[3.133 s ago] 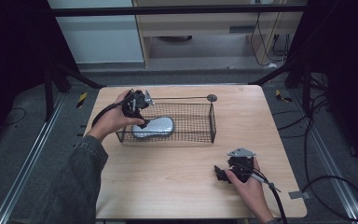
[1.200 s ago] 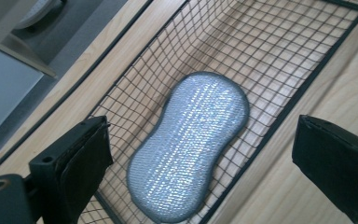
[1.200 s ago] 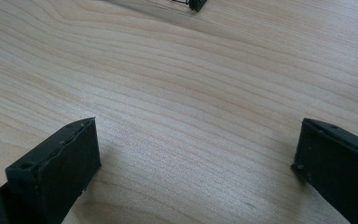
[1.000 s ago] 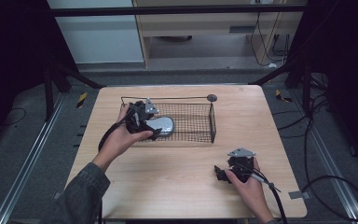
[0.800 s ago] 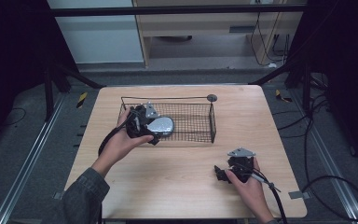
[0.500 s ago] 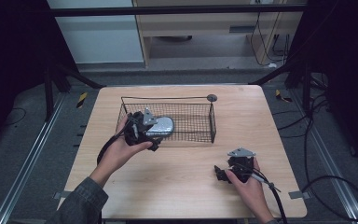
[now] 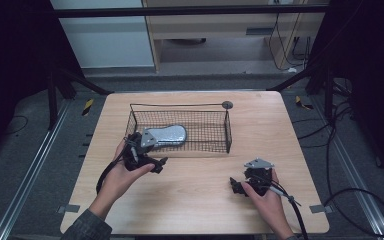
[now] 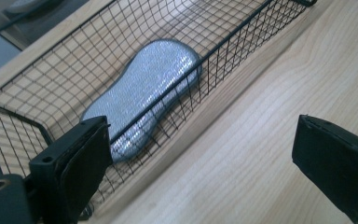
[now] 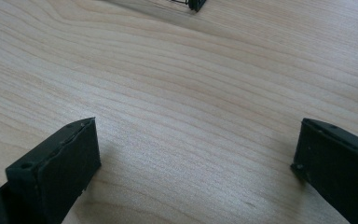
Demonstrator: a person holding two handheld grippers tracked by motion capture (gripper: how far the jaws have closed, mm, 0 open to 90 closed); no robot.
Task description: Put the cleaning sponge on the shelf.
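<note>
Beside basket edge, left tongs agape.

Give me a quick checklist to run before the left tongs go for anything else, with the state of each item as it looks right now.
1. Left tongs open: ok, jaws wide apart with nothing between them.
2. Silver sponge inside the wire basket: ok, it lies flat on the basket floor at the left end.
3. Left tongs outside the basket: ok, they sit over bare wood beside its near wall.
4. Right tongs open and idle: ok, jaws spread over bare table, nothing held.
5. The two hands apart: ok, right tongs are near the table's front right, well away from the left.
6. Basket level on the table: cannot tell for certain, though it looks flat from the high view.
</note>
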